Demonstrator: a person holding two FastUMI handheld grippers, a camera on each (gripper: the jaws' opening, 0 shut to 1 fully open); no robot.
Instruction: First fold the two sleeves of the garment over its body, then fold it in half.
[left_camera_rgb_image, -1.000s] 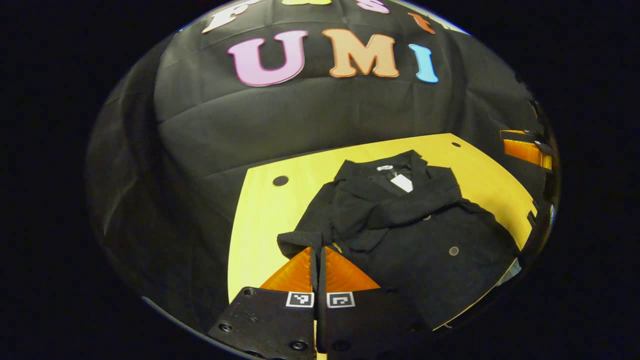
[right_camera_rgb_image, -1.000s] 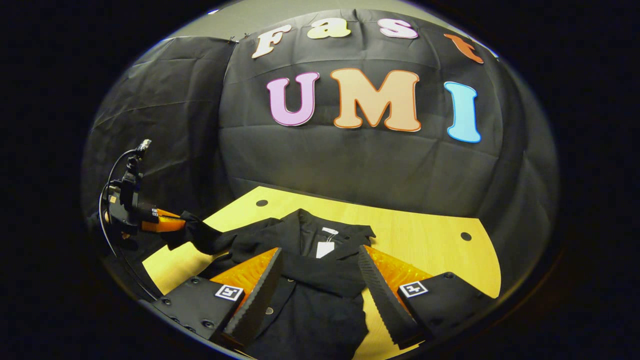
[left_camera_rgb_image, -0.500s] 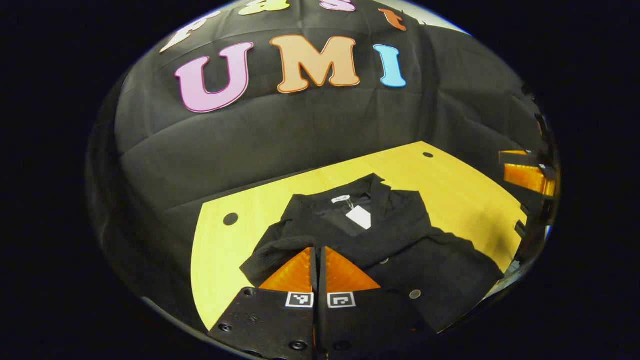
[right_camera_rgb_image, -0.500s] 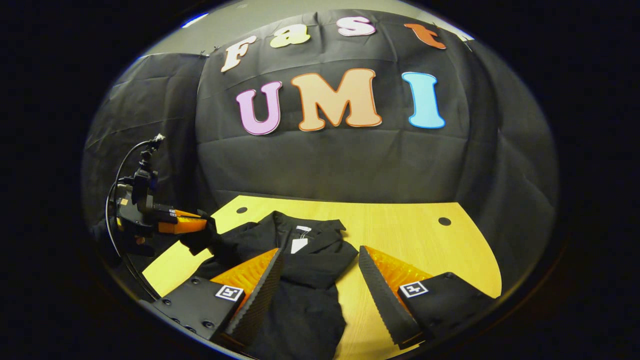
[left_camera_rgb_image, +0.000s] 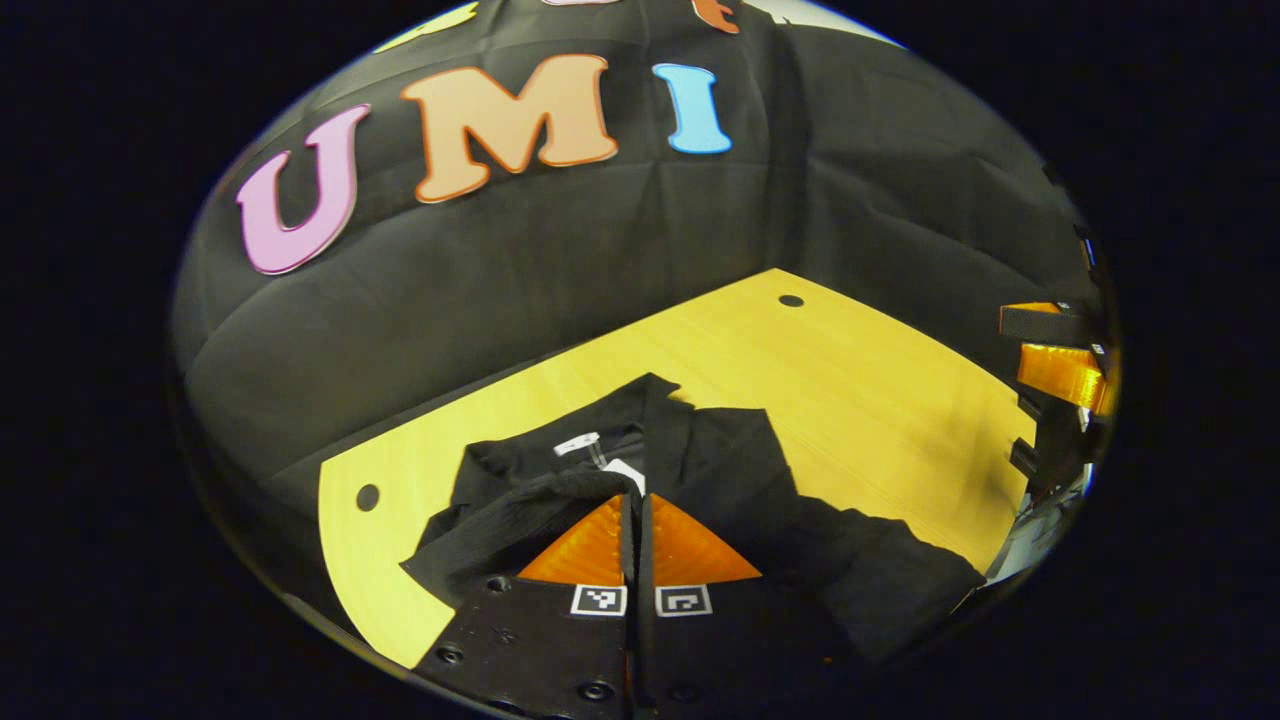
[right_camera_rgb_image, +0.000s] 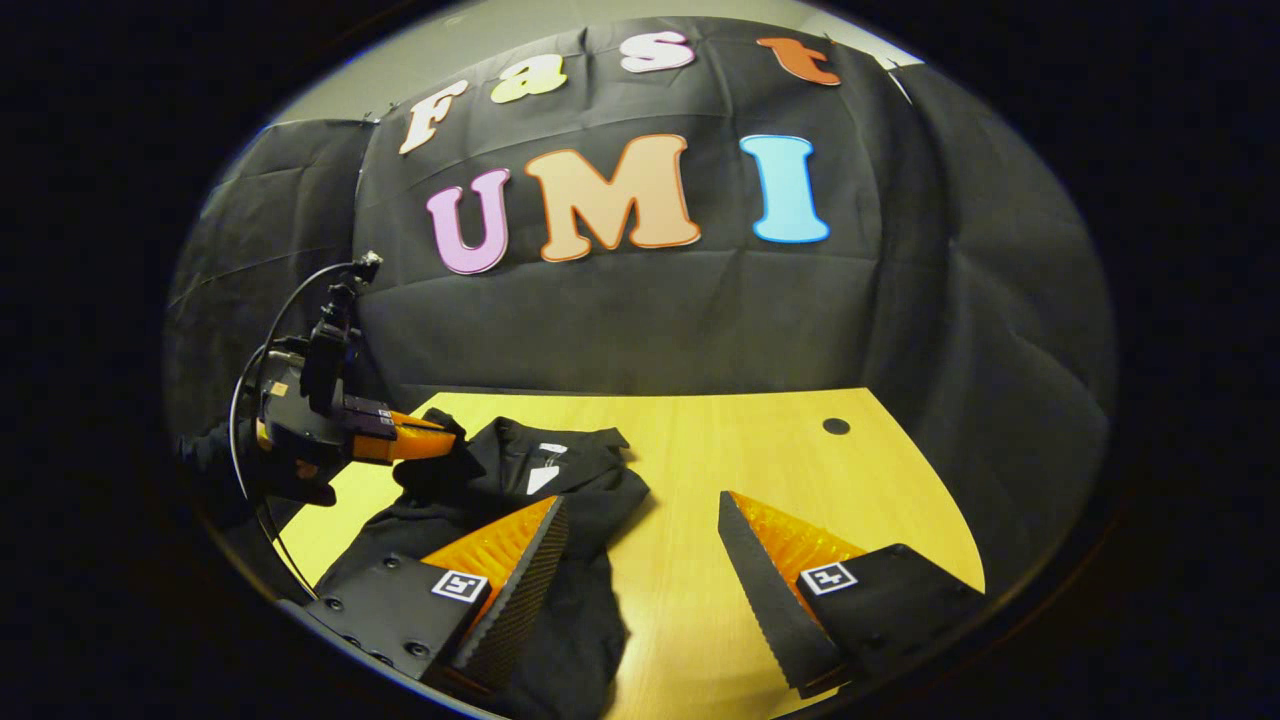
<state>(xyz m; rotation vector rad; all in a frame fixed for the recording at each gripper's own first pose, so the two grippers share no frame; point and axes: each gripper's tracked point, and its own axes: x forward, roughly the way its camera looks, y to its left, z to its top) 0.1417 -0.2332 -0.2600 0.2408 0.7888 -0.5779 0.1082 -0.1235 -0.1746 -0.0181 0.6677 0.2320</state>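
Left sleeve (left_camera_rgb_image: 520, 515) pinched in left gripper (left_camera_rgb_image: 637, 500), over garment (right_camera_rgb_image: 560, 480) near table (right_camera_rgb_image: 850, 480) left edge; right gripper (right_camera_rgb_image: 640, 525) wide, empty; halving fold outstanding.

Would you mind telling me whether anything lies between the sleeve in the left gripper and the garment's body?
Nothing visible does. The left gripper is shut on the sleeve just above the garment, near the white tag.
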